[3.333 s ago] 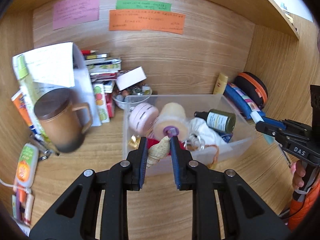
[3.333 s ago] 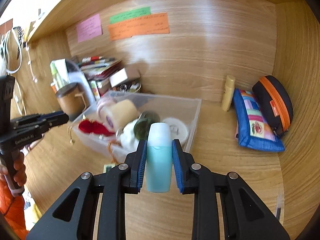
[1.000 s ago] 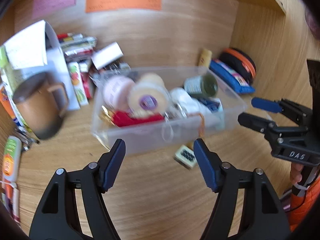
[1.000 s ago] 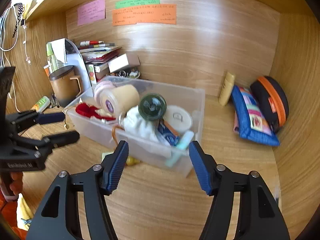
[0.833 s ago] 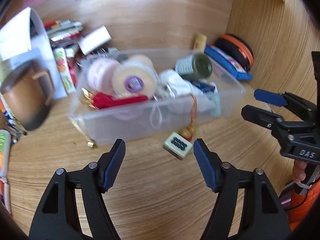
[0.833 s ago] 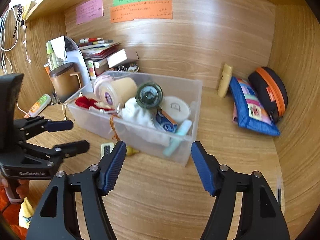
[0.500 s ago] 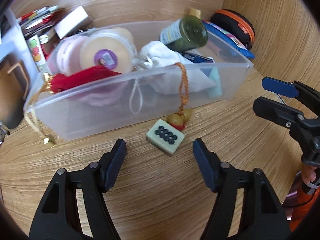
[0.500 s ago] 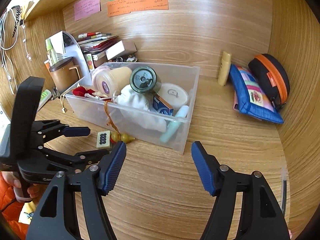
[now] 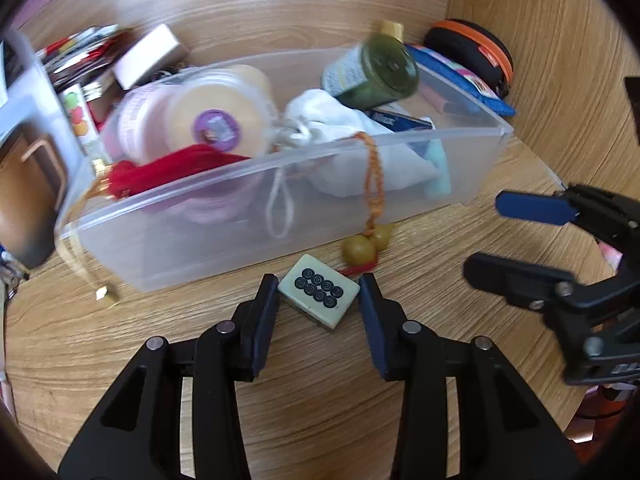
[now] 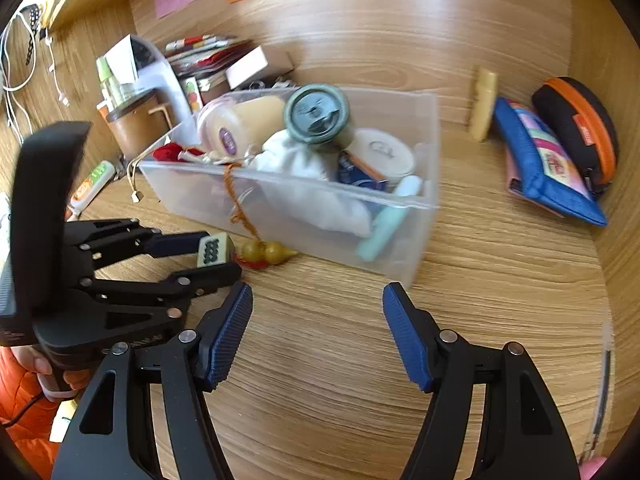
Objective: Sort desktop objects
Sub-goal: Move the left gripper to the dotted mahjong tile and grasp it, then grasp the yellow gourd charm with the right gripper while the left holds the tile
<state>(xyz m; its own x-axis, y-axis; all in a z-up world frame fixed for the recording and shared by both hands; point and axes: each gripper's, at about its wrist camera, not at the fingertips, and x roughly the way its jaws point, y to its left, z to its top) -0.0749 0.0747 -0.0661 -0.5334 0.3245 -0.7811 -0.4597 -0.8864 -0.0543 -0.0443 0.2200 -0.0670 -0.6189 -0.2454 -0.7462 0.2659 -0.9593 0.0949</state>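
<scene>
Left tongs (image 9: 319, 298) bracket the smooth rectangular tile (image 9: 319, 295), seemingly touching.

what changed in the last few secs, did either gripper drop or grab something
Right gripper let go of the teal bottle, now in the clear bin, and hangs open. Left gripper released its item, dropped toward the desk and now brackets the mahjong tile; contact unclear. Bin and pouches unmoved.

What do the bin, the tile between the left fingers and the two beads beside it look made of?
Bin: frosted translucent plastic, contents show through. Tile: glossy pale-green hard plastic or resin, probably, with dark printed rings. Beads: polished amber-brown, wood or resin; unclear which.
</scene>
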